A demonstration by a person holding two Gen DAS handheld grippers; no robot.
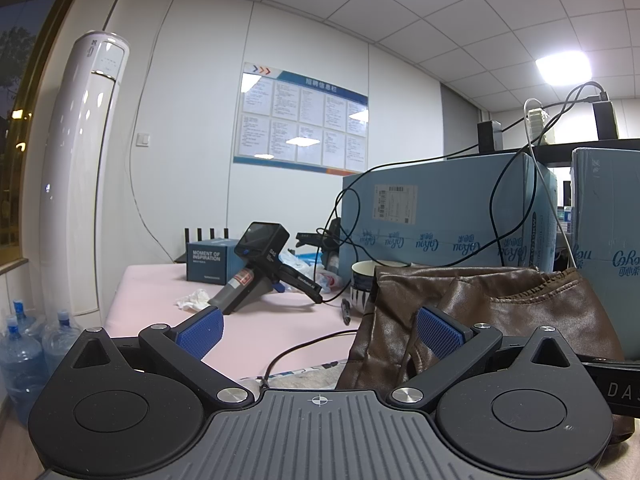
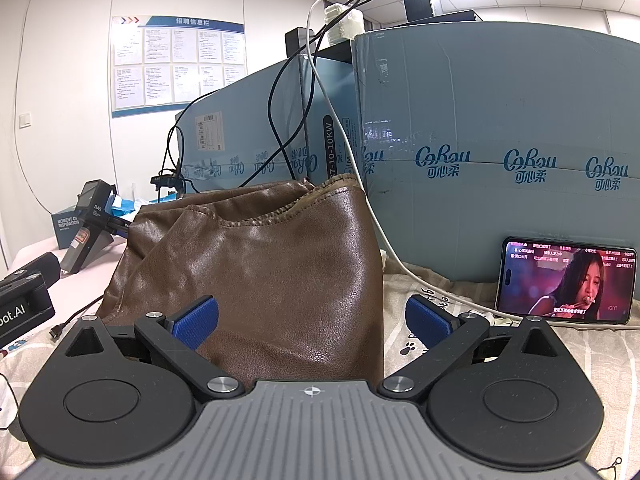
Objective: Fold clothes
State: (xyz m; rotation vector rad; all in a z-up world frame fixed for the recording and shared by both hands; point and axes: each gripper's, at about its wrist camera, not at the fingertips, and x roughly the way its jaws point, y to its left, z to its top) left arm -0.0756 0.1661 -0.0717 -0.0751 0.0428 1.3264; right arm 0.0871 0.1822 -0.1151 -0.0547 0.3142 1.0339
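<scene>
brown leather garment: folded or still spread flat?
Folded, bunched. The brown leather garment sits as a heaped bundle with stitched edges doubled over on top, between the open right gripper fingers, not flat.

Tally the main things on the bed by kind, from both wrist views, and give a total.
Brown leather garment: 1
Large blue cartons: 2
Phone: 1
Spare handheld gripper: 1
Small blue box: 1
Striped mug: 1
Total: 7
</scene>
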